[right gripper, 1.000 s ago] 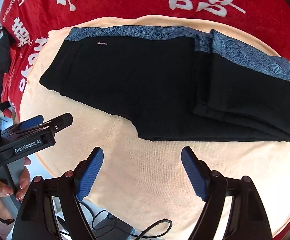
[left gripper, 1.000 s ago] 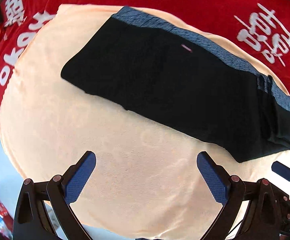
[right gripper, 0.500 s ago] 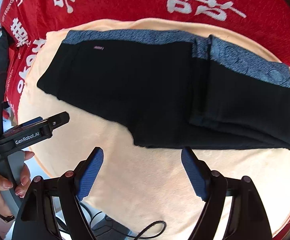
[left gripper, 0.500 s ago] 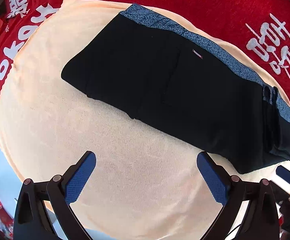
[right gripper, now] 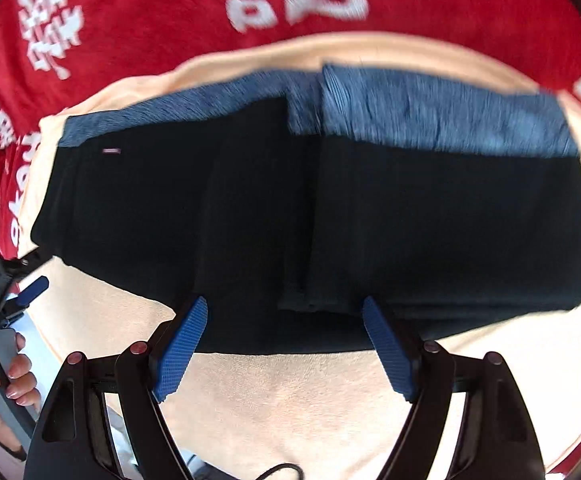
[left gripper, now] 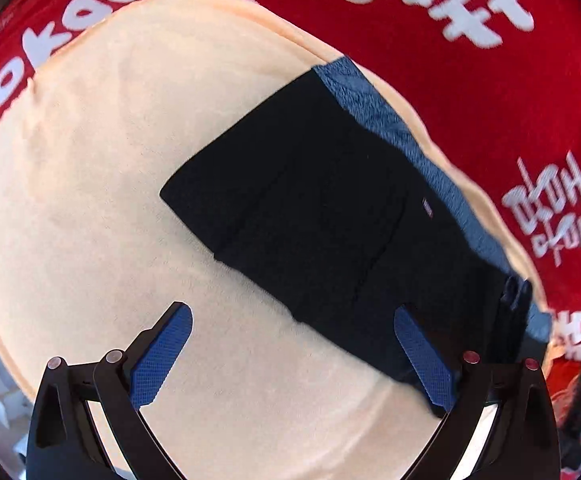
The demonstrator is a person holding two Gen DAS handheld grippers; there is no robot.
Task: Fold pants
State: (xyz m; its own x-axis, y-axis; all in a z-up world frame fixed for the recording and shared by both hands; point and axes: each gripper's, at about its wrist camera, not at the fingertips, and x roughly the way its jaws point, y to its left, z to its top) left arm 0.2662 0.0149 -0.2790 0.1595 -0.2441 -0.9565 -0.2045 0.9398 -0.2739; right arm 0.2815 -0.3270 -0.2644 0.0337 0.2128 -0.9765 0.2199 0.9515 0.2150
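Both the left gripper (left gripper: pixel 292 322) and right gripper (right gripper: pixel 284 314) are spread wide and empty above the near edge of the black pants (right gripper: pixel 370 220), which lie folded on the peach towel (right gripper: pixel 290 392), bare towel nearer, red cloth (right gripper: pixel 150 16) beyond.

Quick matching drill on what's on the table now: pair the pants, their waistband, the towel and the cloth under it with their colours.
Things:
1. pants
2. waistband
3. towel
4. cloth

Colours:
A. red with white lettering
B. peach
C. black
D. blue-grey

Pairs: 1-C, 2-D, 3-B, 4-A
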